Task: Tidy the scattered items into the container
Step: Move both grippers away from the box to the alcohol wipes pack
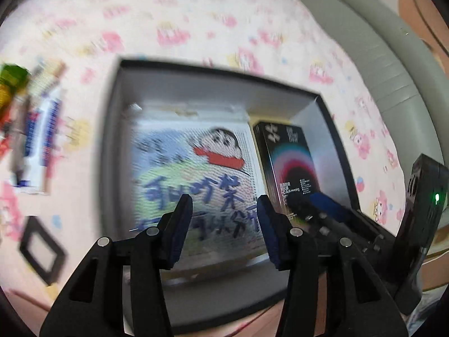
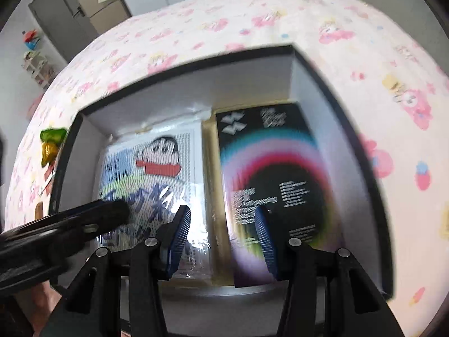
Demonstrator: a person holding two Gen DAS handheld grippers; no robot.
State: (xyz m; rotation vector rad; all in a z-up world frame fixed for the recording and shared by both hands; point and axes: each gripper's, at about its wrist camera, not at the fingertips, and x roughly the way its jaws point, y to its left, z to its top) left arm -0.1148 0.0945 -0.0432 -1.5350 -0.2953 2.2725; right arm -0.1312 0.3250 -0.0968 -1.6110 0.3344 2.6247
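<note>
Black cardboard forms the outside of the open rectangular box with pale inner walls (image 1: 280, 99) that lies on a bed sheet printed with pink cartoon figures (image 1: 196, 22), straight ahead of both grippers. Two things lie flat inside it. Ahead of the left gripper (image 1: 224, 210) is a clear-wrapped white pack with a cartoon boy in a red shirt (image 1: 193, 163) and blue handwritten characters, too blurred to read. Ahead of the right gripper (image 2: 221, 224) is a black carton with rainbow arcs (image 2: 269, 163); its white print is smeared, only "HD" being legible in the left wrist view. Both grippers stand wide open with nothing between their fingers. Left of the left gripper, outside the box, lie a white and blue tube (image 1: 42, 137), a green and yellow wrapper (image 1: 11, 84) and a small black square frame (image 1: 42, 250).
</note>
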